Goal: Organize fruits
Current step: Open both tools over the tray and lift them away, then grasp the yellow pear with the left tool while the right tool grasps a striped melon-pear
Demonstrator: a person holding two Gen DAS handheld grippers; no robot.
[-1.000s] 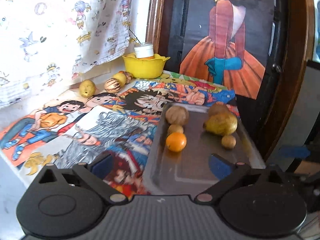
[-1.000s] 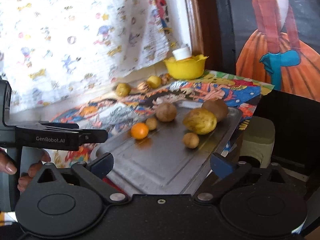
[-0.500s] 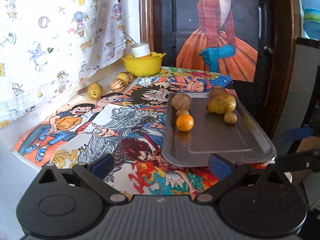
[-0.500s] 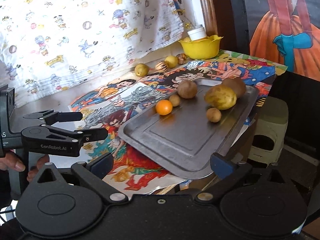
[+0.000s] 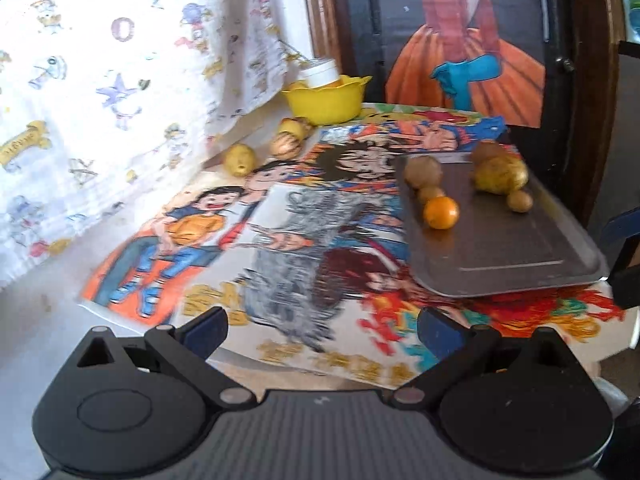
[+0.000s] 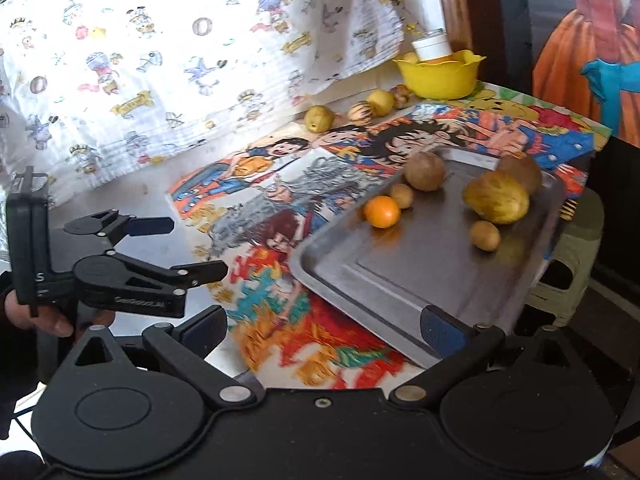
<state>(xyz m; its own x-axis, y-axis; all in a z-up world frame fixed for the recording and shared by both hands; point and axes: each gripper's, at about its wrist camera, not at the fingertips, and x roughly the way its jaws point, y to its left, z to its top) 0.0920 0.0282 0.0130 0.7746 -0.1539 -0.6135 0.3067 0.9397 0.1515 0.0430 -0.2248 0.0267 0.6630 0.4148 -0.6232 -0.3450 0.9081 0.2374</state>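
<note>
Your left gripper (image 5: 322, 326) sits at the bottom of its own view with both blue-padded fingers spread wide and nothing between them; it hangs over the near edge of the cartoon-print cloth (image 5: 280, 240). In the right wrist view you can see that same tool at the lower left of the frame, a hand (image 6: 36, 316) wrapped round its grip, its jaws parted and empty.

Your right gripper (image 6: 324, 326) is likewise wide open and holds nothing. Its right finger (image 6: 444, 326) overlaps the near corner of the metal tray (image 6: 420, 280) in the picture; I cannot tell whether it touches the rim.

The fruit is in two groups. On the tray, at centre right of the right wrist view, lie an orange (image 6: 382, 211), a small brown fruit (image 6: 401, 195) just beside it, a larger round brown fruit (image 6: 425, 171) behind that, a big yellow-green fruit (image 6: 496, 198), a dark brown fruit (image 6: 522, 170) partly hidden behind it, and a small tan fruit (image 6: 485, 235) near the tray's right side. The tray overhangs the table edge above a pale stool (image 6: 572, 264).

Off the tray, toward the upper middle of the frame along the patterned curtain (image 6: 160, 60), rest a yellow-green fruit (image 6: 319, 119), a striped fruit (image 6: 361, 111), a yellow fruit (image 6: 381, 102) and a brownish one (image 6: 401, 94). Behind them stands a yellow bowl (image 6: 440, 76) with a white-capped container (image 6: 432, 46) in it.
</note>
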